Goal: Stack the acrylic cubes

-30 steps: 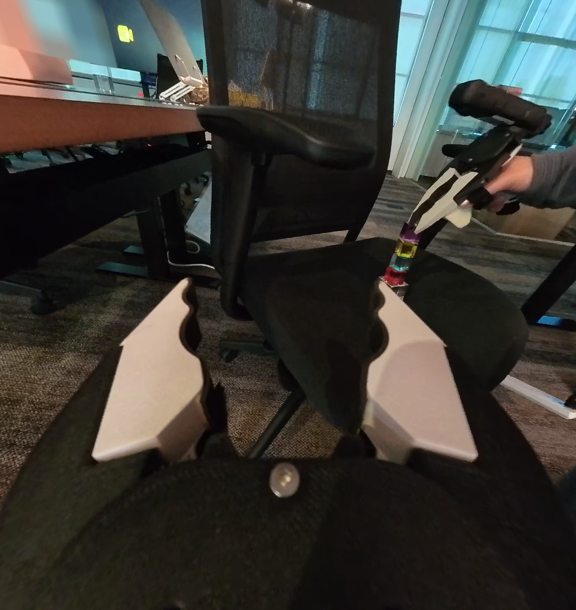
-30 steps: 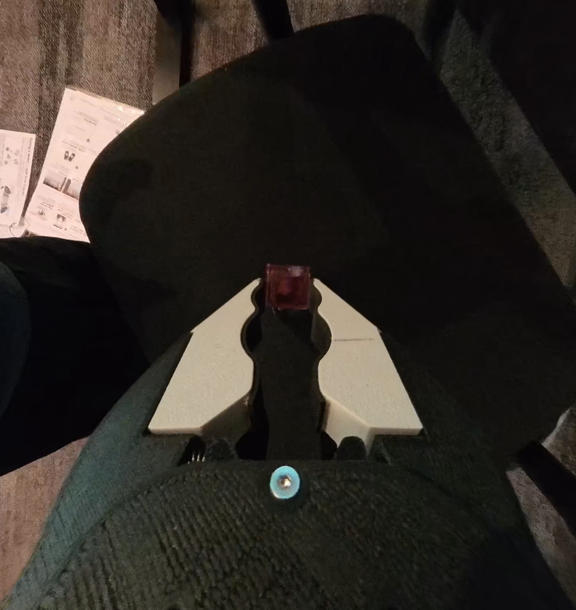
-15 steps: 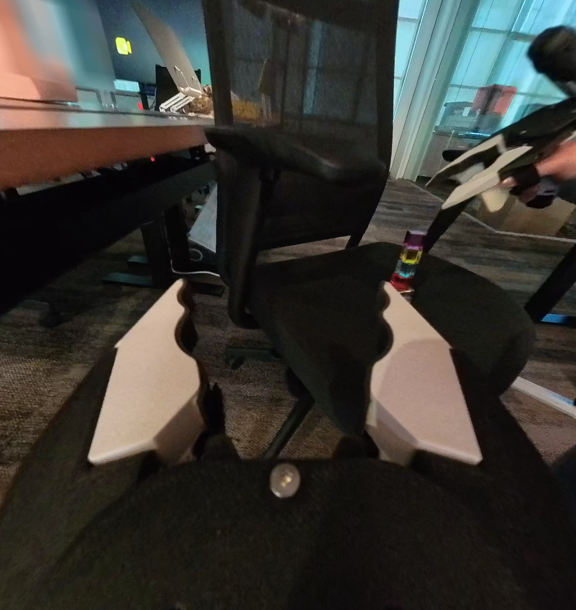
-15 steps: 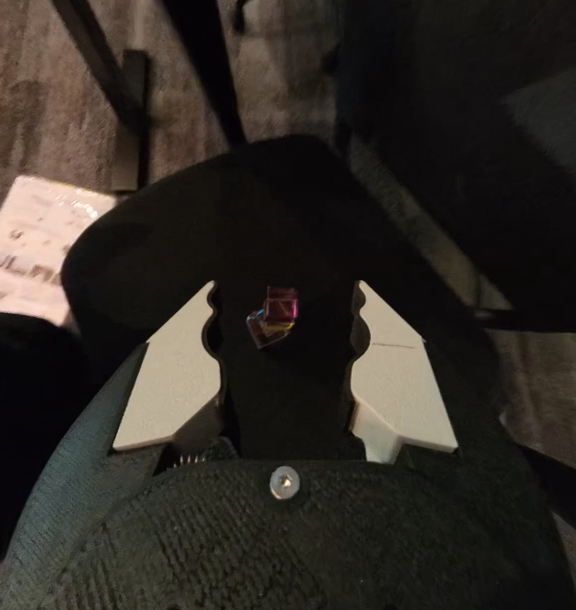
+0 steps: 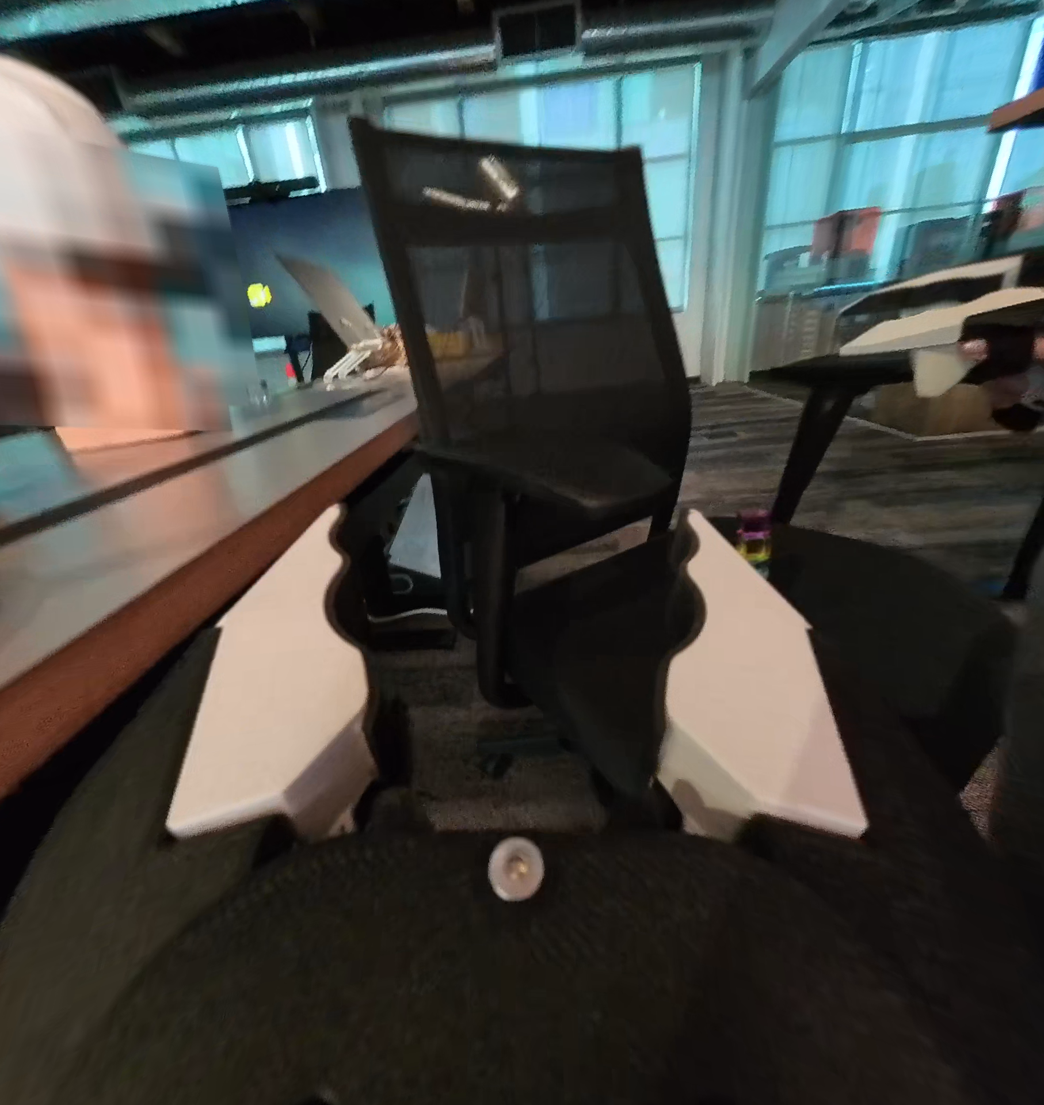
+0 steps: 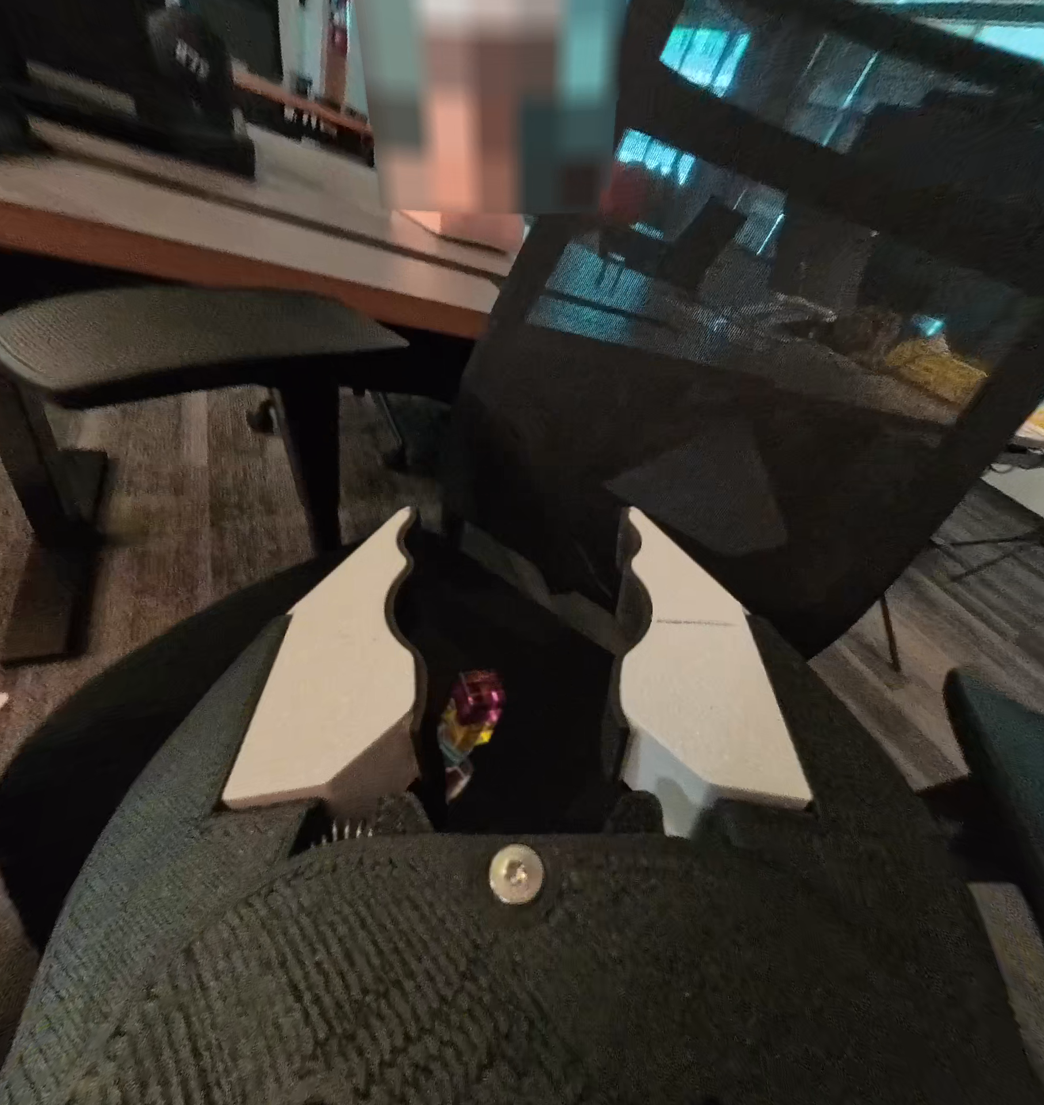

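Note:
A small stack of clear coloured cubes (image 5: 754, 535), purple on top, stands on the black seat (image 5: 866, 610) of an office chair. My left gripper (image 5: 515, 520) is open wide and empty, held low in front of the chair, left of the stack. My right gripper (image 6: 519, 520) is open and empty, raised above the seat. The stack (image 6: 472, 714) shows low between its fingers, well below the pads and untouched. The right gripper also shows in the left wrist view (image 5: 854, 329), up at the right, held by a hand.
The chair's mesh back (image 5: 537, 311) and armrest (image 5: 567, 478) stand just ahead. A long wooden desk (image 5: 149, 538) runs along the left, with a second chair's armrest (image 6: 179, 341) under it. Black table legs (image 5: 806, 460) stand at the right. The floor is grey carpet.
My right gripper opened off the purple top cube, then rose and tilted up away from the stack, which stays on the seat. My left gripper stayed open and tilted upward.

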Motion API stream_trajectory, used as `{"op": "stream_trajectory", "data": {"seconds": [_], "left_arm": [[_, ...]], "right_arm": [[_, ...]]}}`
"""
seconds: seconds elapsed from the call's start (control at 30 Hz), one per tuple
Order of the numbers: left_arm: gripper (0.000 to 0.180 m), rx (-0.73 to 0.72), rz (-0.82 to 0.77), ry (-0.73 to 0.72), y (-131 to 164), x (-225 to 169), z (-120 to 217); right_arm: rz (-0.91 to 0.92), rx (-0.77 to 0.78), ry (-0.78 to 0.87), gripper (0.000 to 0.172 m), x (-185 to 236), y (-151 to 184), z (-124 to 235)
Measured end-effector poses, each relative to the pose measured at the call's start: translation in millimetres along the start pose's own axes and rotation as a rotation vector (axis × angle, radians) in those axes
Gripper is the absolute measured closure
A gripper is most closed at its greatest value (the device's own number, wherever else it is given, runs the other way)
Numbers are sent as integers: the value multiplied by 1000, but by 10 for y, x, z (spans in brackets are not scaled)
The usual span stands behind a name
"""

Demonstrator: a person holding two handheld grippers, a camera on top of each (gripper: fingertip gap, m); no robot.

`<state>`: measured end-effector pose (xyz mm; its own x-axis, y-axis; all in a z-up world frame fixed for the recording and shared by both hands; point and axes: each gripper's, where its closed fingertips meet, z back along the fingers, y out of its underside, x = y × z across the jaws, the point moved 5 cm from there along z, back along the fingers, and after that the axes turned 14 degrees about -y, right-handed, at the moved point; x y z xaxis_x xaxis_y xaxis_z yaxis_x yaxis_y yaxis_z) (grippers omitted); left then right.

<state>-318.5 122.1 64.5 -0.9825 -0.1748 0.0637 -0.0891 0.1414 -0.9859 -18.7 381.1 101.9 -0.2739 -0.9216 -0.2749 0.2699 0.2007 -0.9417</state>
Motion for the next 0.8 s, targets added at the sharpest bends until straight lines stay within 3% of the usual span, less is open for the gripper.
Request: {"op": "stream_trajectory", "data": {"seconds": [0.17,0.27,0.33,0.47,0.57,0.7,0.8], "left_arm": [[74,-124,23,221,-407,-156,104],[75,-206,-64,319,-682,-163,177],[75,-234,-40,364,-819,-130,216],[73,-203,73,430,-810,-122,243],[74,-187,125,464,-766,-143,271],[72,-155,114,566,-718,-225,208],[72,-204,154,590,-689,-358,117]], "right_arm": [[-99,-76,39,104,430,-194,297],[-91,-95,167,104,768,-283,587],[-79,-131,266,105,979,-281,730],[-86,-224,426,105,1281,-147,795],[-162,-384,527,105,1436,-87,794],[-198,-533,571,106,1631,-18,658],[-138,-548,544,108,1721,16,598]]}}
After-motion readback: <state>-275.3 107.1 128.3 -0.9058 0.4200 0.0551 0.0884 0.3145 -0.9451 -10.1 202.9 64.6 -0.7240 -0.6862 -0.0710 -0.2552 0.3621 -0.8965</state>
